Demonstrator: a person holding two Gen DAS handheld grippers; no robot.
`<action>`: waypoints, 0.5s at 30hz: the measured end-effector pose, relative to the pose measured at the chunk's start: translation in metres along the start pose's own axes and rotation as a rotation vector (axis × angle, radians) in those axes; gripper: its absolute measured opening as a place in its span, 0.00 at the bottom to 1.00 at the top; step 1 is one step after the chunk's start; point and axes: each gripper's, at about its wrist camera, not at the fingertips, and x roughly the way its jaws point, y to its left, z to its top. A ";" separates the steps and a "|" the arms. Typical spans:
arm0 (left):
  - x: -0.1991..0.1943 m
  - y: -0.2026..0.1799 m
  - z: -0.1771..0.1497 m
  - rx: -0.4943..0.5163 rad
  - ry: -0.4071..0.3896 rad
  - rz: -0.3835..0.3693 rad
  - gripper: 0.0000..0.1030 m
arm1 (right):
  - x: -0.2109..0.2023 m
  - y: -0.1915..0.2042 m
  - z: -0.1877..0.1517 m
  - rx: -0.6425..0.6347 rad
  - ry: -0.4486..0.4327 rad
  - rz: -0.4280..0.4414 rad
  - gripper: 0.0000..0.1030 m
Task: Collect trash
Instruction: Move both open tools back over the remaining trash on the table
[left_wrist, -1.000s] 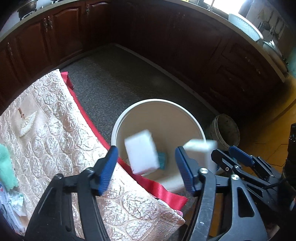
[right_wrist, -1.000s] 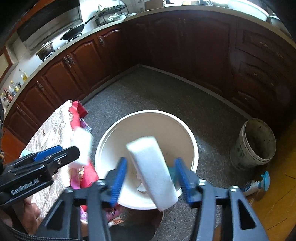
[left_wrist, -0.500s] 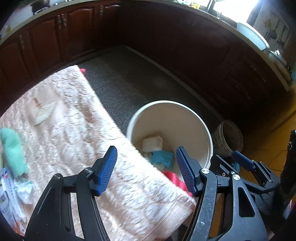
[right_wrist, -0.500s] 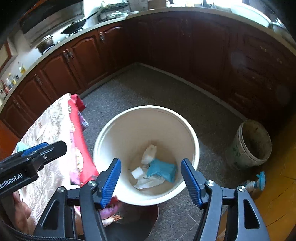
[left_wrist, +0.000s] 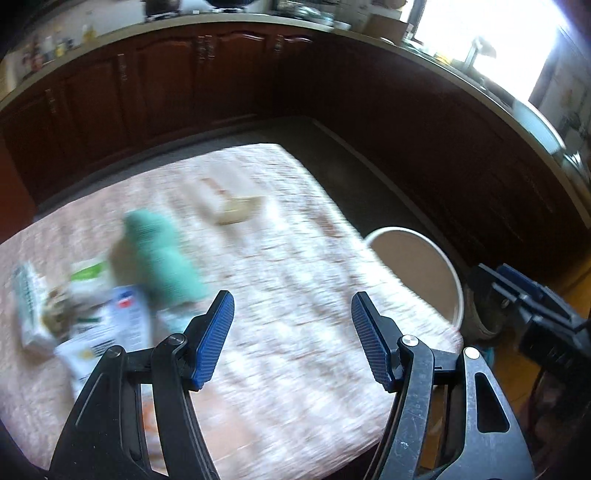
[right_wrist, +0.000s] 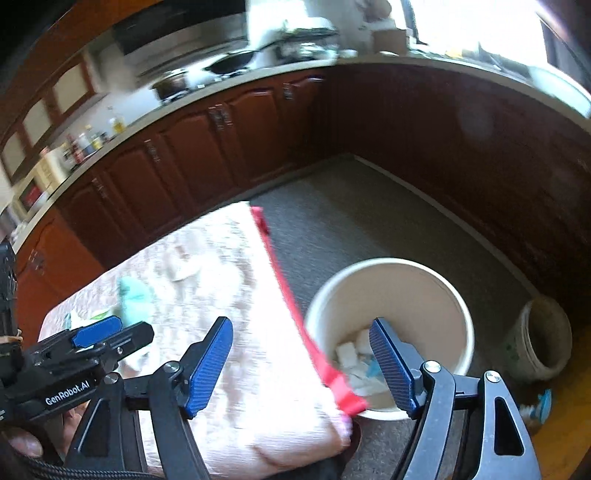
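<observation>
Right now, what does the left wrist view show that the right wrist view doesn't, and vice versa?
Only the left wrist view shows the blurred wrappers lying beside the green cloth on the table.

Only the right wrist view shows inside the white bin, where white and blue trash lies, plus the stove with a pan.

Both show the quilted tablecloth, the bin, the green cloth, and both grippers, left gripper and right gripper, open and empty.
</observation>
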 end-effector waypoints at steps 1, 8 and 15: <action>-0.006 0.012 -0.002 -0.010 -0.004 0.014 0.63 | 0.000 0.010 0.000 -0.011 0.000 0.024 0.72; -0.044 0.078 -0.022 -0.072 -0.041 0.087 0.63 | 0.012 0.083 -0.009 -0.098 0.040 0.160 0.73; -0.065 0.130 -0.046 -0.128 -0.061 0.141 0.63 | 0.028 0.141 -0.026 -0.193 0.091 0.212 0.73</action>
